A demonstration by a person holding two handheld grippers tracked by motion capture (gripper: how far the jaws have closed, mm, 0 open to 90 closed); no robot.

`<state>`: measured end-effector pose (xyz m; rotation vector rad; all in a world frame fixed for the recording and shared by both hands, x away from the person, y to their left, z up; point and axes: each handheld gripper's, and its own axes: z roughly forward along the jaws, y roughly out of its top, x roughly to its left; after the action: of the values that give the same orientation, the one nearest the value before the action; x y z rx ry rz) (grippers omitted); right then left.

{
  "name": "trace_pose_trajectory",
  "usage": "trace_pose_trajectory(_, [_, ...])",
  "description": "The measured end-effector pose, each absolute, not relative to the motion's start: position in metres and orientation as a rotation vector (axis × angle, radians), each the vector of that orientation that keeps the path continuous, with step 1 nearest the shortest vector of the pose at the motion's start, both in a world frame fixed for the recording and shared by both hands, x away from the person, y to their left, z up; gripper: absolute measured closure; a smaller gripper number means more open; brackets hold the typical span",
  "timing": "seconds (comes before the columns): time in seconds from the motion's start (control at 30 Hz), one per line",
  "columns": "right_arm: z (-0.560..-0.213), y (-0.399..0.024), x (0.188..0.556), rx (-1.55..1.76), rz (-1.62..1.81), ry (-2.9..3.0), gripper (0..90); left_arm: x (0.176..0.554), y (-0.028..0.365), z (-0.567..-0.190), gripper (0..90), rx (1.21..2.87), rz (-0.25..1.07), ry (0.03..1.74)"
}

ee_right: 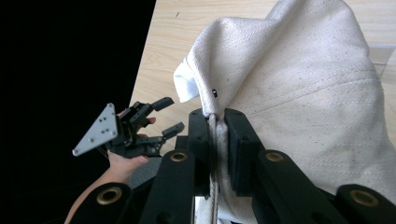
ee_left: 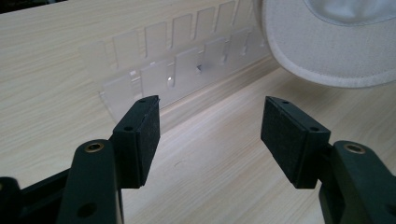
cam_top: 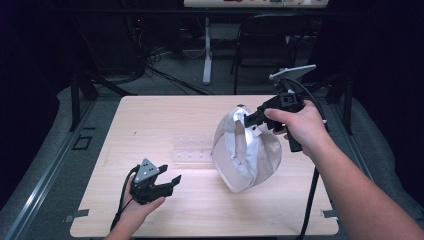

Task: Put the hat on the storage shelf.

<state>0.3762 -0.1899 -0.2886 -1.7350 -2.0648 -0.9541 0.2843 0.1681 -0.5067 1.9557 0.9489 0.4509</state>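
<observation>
1. The right gripper (cam_top: 250, 119) is clamped on the rear edge of a white cap (cam_top: 245, 155); in the right gripper view its jaws pinch a seam of the fabric (ee_right: 215, 140). Held this way, the cap hangs brim down, which likely keeps its shape free for placing.
2. The cap is at the table's (cam_top: 150, 115) right half, its brim (ee_left: 322, 51) low over the wood or just touching it; I cannot tell which.
3. The left gripper (cam_top: 167, 184) sits near the front edge, its jaws apart with nothing between them. It aims toward a clear plastic rack (cam_top: 190, 150), which lies flat on the wood just left of the cap.
4. The rack's slots (ee_left: 187, 51) show plainly in the left gripper view, so the empty gripper seems ready to steady the rack or take the brim.
5. Room to move: the left and far parts of the table are bare. The right gripper's cable (cam_top: 307, 200) crosses the front right edge, so a swing that way could snag. The cap stays well inside the right edge.
</observation>
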Motion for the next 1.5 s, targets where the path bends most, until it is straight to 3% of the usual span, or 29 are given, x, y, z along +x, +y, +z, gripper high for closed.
trace_pose_trajectory(1.13, [-0.263, -0.168, 0.400, -1.735, -1.085, -2.016, 81.6, 0.290, 0.116, -0.485, 36.7, 1.981, 0.495, 0.827])
trace_pose_trajectory(1.5, [-0.264, -0.167, 0.408, -1.767, -1.103, -1.986, 81.7, 0.289, 0.082, -0.478, 34.6, 2.023, 0.514, 0.731])
